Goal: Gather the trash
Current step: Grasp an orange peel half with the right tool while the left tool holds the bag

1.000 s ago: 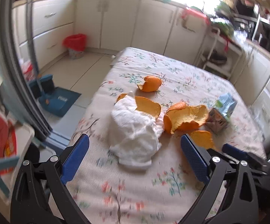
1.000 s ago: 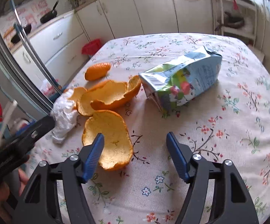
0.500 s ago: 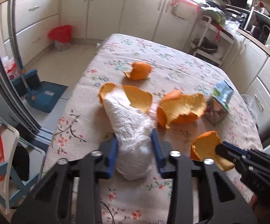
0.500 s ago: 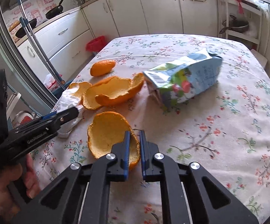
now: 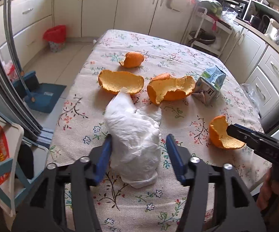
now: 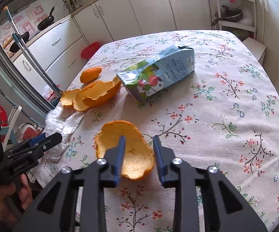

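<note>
With both sets of fingers opening, the left gripper (image 5: 138, 150) straddled the crumpled tissue (image 5: 133, 135) and the right gripper (image 6: 138, 154) an orange peel (image 6: 128, 147) (neither gripped) on the counter (image 6: 226, 106), so firm re-closing seemed next.

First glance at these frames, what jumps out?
Big orange peels scattered across the floral tablecloth, with a crushed juice carton lying on its side beside them. Nearer, the left claw straddles a crumpled white tissue, jaws opening; the right claw opens over another peel.

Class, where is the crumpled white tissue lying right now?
In the left wrist view the tissue lies on the tablecloth between the opening left gripper jaws, just before two peels.
</note>
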`<state>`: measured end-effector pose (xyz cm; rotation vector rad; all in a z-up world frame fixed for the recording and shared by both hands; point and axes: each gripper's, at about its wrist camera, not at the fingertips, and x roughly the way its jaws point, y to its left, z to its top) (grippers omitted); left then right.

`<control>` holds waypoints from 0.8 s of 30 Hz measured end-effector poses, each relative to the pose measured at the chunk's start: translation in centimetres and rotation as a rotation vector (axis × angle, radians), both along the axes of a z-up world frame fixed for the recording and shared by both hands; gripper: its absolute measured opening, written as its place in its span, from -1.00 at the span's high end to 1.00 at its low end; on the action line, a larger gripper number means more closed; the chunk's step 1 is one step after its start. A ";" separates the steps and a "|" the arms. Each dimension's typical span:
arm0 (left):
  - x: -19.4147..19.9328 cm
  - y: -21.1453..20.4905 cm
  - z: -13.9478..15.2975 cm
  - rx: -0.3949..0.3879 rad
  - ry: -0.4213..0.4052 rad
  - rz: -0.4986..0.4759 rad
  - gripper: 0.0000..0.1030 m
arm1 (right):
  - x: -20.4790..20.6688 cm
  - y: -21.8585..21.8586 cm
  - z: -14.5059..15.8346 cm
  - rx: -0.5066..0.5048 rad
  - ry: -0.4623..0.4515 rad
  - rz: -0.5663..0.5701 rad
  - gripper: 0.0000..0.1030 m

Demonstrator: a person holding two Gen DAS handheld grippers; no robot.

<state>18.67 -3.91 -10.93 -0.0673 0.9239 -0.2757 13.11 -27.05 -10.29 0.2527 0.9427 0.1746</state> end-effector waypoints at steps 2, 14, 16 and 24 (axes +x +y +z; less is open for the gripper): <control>-0.2 0.0 0.3 0.025 -0.019 0.008 -0.30 | -0.1 0.1 0.2 0.001 -0.012 0.002 0.24; 0.0 0.2 1.1 0.072 -0.065 0.036 -0.43 | -0.1 0.1 -0.2 0.013 -0.011 0.011 0.21; -0.1 0.1 1.3 0.078 -0.077 0.042 -0.44 | 0.0 0.1 -0.3 0.014 -0.009 0.010 0.22; 0.5 -1.0 -0.1 0.097 -0.037 -0.015 -0.03 | 0.0 0.8 -0.5 -0.012 0.004 0.049 0.81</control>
